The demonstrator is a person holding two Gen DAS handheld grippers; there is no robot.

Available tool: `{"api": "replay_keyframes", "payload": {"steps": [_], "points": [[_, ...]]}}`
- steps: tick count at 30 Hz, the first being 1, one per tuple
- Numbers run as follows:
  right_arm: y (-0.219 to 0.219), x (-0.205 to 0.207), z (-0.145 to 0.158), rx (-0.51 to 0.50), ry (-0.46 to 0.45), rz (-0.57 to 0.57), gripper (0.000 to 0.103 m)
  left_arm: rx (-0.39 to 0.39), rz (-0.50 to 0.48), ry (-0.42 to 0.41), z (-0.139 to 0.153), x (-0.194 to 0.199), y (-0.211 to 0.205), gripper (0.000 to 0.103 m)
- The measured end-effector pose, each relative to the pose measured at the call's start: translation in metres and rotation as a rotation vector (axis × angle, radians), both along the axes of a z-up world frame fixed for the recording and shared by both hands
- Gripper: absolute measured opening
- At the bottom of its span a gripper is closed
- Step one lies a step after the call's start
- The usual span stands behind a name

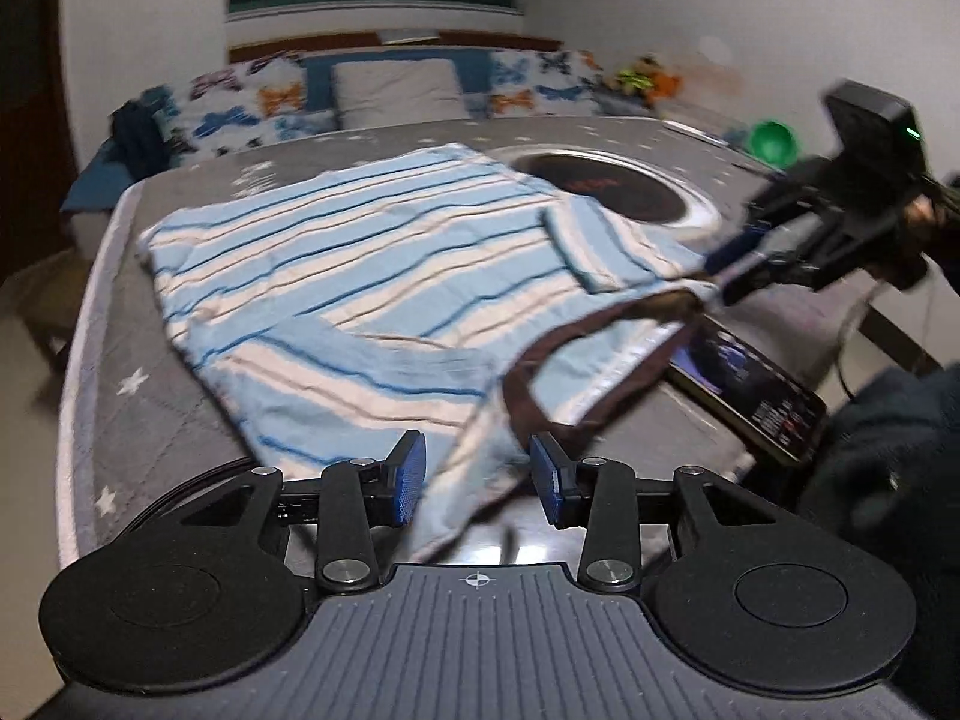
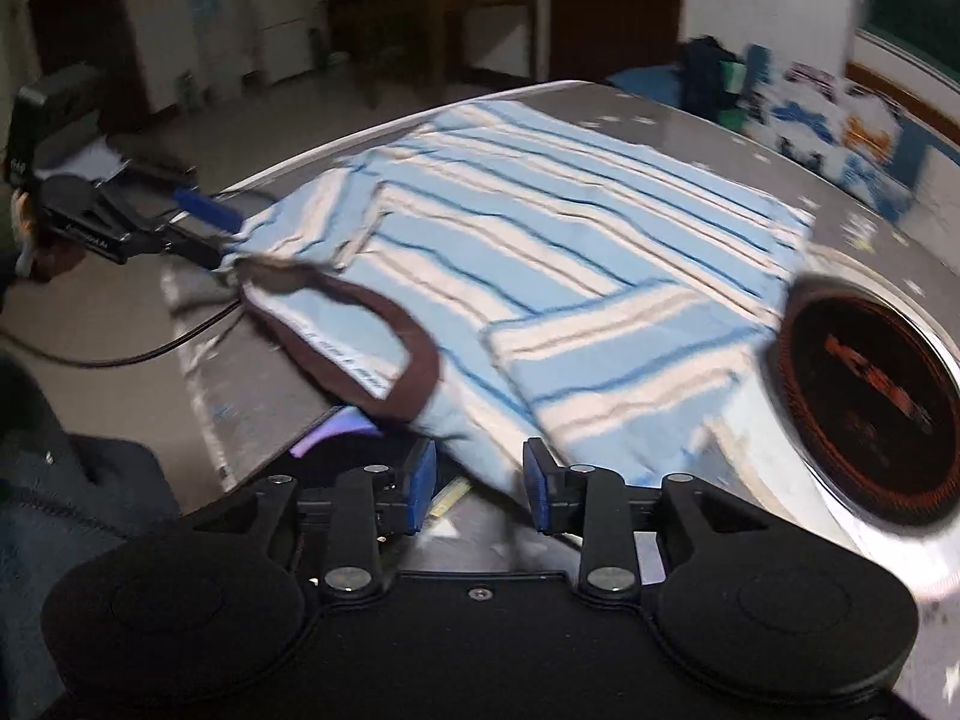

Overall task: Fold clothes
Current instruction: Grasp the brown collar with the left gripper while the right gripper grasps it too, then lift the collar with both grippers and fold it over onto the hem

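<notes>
A light-blue and white striped T-shirt (image 1: pixel 372 264) with a dark brown collar (image 1: pixel 540 372) lies on the grey bed, both sleeves folded in over the body; it also shows in the right wrist view (image 2: pixel 540 240). My left gripper (image 1: pixel 477 480) is open, with the shirt's shoulder fabric lying between its blue pads. My right gripper (image 2: pixel 477 483) is open too, with the other shoulder's edge between its pads. Each gripper shows in the other's view, the right one (image 1: pixel 726 276) and the left one (image 2: pixel 210 234), at the collar's ends.
A phone (image 1: pixel 750 384) with a lit screen lies on the bed by the collar. A round dark print (image 2: pixel 870 408) is on the bed cover. Butterfly pillows (image 1: pixel 240 108) and a green object (image 1: pixel 774 141) sit at the head end. A cable (image 2: pixel 120 354) trails at the bed's edge.
</notes>
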State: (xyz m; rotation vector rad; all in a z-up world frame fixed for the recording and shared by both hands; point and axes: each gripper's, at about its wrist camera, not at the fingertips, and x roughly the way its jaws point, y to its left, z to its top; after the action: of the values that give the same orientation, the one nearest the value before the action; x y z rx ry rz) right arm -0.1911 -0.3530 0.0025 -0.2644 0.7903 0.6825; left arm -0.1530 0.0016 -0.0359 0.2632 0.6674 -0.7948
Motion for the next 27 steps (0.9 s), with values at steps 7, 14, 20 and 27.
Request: {"api": "replay_keyframes", "payload": {"steps": [7,14,20,27], "points": [[0.020,0.002,-0.003,-0.045,-0.023,0.075,0.034,0.059,-0.087,-0.051,-0.010,-0.005,-0.019,0.040],[0.022,0.008,0.001,-0.040,-0.029,0.062,0.014,0.064,-0.088,-0.073,-0.017,0.002,-0.026,0.015],[0.020,0.026,0.020,-0.014,-0.075,0.026,0.010,0.012,0.011,-0.112,0.005,0.033,-0.023,0.009],[0.023,0.094,0.056,0.000,-0.191,-0.006,0.008,0.013,0.130,-0.212,0.044,0.104,-0.031,0.009]]}}
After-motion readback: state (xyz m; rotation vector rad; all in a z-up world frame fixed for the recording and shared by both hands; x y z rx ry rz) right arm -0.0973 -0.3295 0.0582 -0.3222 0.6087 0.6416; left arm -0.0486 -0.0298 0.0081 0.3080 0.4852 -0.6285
